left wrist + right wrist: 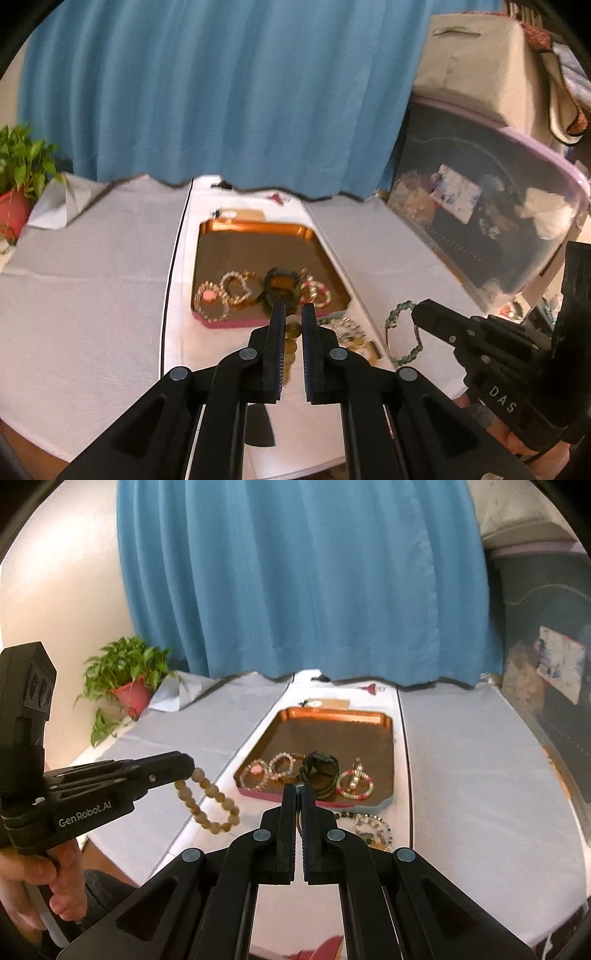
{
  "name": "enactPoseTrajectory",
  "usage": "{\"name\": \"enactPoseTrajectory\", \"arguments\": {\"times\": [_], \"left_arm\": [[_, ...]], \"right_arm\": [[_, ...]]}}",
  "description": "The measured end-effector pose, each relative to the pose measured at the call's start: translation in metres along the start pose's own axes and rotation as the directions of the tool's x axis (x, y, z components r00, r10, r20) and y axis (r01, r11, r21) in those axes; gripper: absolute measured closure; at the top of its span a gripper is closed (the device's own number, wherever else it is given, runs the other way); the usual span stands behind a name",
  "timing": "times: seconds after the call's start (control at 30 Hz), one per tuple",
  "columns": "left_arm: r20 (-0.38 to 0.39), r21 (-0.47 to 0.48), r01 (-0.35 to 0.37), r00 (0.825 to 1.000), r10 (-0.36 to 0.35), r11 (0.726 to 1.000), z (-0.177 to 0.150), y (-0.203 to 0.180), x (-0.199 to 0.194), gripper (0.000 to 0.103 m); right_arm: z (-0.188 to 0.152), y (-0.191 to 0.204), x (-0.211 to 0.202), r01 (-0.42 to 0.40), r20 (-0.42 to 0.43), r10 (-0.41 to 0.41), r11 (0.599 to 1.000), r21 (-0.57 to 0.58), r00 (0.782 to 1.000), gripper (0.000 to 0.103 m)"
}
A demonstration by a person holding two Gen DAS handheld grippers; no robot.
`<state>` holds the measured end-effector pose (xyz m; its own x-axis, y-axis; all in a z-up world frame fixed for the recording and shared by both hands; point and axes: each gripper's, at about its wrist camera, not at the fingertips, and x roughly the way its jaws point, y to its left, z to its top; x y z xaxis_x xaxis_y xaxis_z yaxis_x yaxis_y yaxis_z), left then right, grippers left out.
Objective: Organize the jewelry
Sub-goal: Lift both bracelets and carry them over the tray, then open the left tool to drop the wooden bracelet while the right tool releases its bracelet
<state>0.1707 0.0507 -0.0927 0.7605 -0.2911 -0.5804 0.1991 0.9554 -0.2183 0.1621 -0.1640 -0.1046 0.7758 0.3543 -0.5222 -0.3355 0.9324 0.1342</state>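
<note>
A copper tray (255, 229) (332, 716) holds several beaded bracelets (354, 782) and a black watch (319, 766). My left gripper (293, 314) (190, 766) is shut on a tan wooden bead bracelet (210, 803) (290, 345), which hangs below its fingertips, left of the tray's near edge. My right gripper (300, 788) (415, 314) is shut on a green bead bracelet (400, 334), held above the table right of the tray; in the right wrist view only a bead shows between its tips. More bracelets (369, 827) lie on the cloth in front of the tray.
White cloth (480, 775) covers the table. A potted plant (129, 679) stands at the far left. A blue curtain (303, 572) hangs behind. A clear storage bin (491, 206) with clutter stands at the right edge.
</note>
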Motion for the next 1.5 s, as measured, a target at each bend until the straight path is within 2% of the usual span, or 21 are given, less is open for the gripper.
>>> {"name": "enactPoseTrajectory", "arguments": {"times": [0.2,0.33,0.63,0.83,1.07,1.37,1.4,1.43,1.5], "left_arm": [[0.067,0.054,-0.008,0.998,0.005,0.998,0.017,-0.021,-0.038,0.097],[0.088,0.074,-0.004,0.996,-0.003,0.997,0.025,-0.028,-0.049,0.097],[0.118,0.096,-0.01,0.993,-0.002,0.995,0.051,-0.024,-0.041,0.097],[0.106,0.073,0.002,0.994,-0.01,0.997,0.066,-0.002,-0.008,0.097],[0.088,0.027,0.01,0.996,-0.012,1.0,0.078,0.027,0.039,0.097],[0.099,-0.074,0.026,0.995,-0.019,0.997,0.072,0.076,0.103,0.097],[0.097,-0.075,0.027,0.995,-0.019,0.997,0.071,0.079,0.113,0.098],[0.095,-0.074,0.031,0.995,-0.024,0.997,0.072,0.081,0.122,0.103],[0.084,-0.09,0.037,0.996,-0.029,0.995,0.075,0.09,0.143,0.103]], "right_arm": [[0.019,0.012,-0.046,-0.002,0.044,0.002,1.0,0.003,0.999,0.101],[0.032,0.016,-0.066,-0.007,0.077,0.006,1.0,0.01,0.997,0.101],[0.064,0.017,-0.068,-0.013,0.101,0.015,1.0,-0.026,0.995,0.101],[0.081,-0.004,-0.037,-0.026,0.088,0.028,0.999,-0.019,0.996,0.101],[0.089,-0.028,0.017,-0.038,0.058,0.039,0.999,-0.005,0.998,0.101],[0.087,-0.056,0.091,-0.051,0.039,0.051,0.999,0.005,0.998,0.101],[0.086,-0.059,0.099,-0.05,0.038,0.05,0.999,0.006,0.998,0.101],[0.084,-0.063,0.111,-0.046,0.027,0.046,0.999,0.006,0.999,0.101],[0.081,-0.071,0.134,-0.044,0.003,0.044,0.999,-0.003,0.999,0.101]]}}
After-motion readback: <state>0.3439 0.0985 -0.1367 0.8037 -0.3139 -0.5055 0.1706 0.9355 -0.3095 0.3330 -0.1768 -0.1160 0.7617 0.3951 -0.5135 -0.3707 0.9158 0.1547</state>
